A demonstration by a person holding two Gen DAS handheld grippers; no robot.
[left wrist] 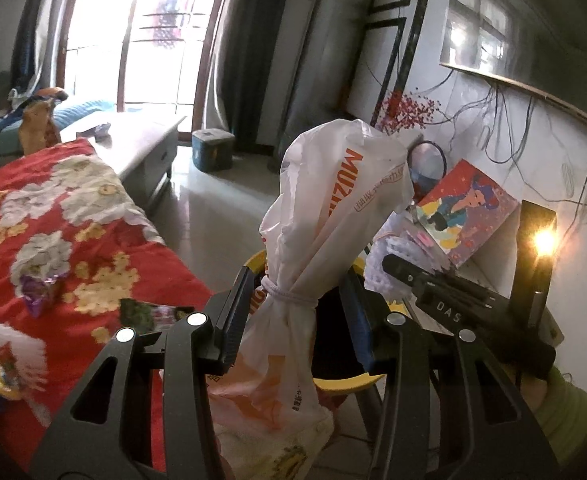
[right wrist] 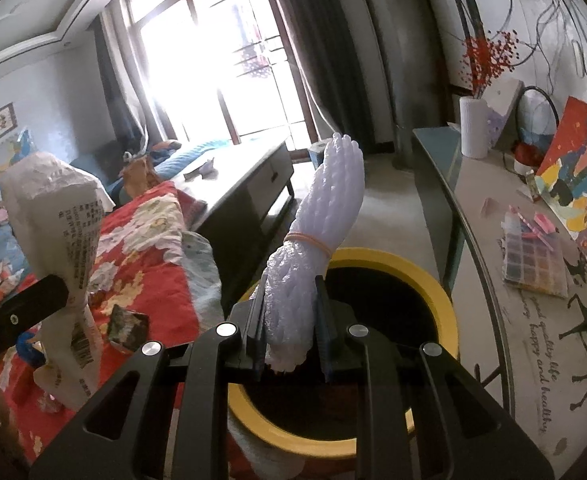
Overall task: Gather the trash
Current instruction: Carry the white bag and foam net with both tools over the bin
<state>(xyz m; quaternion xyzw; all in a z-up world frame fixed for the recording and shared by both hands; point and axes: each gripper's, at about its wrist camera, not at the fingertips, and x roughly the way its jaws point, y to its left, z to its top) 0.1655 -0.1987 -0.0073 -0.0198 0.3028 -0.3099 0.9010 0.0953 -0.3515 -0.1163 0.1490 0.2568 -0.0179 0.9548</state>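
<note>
Above yellow bin [right wrist: 393, 264]; right gripper [right wrist: 289, 328] clamps foam bundle [right wrist: 325, 208].

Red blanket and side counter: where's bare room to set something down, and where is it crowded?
The bin mouth gapes empty below the foam roll. The counter is bare between the white vase and the bead box. The low table is mostly bare. The red blanket is crowded with wrappers near its front edge.
</note>
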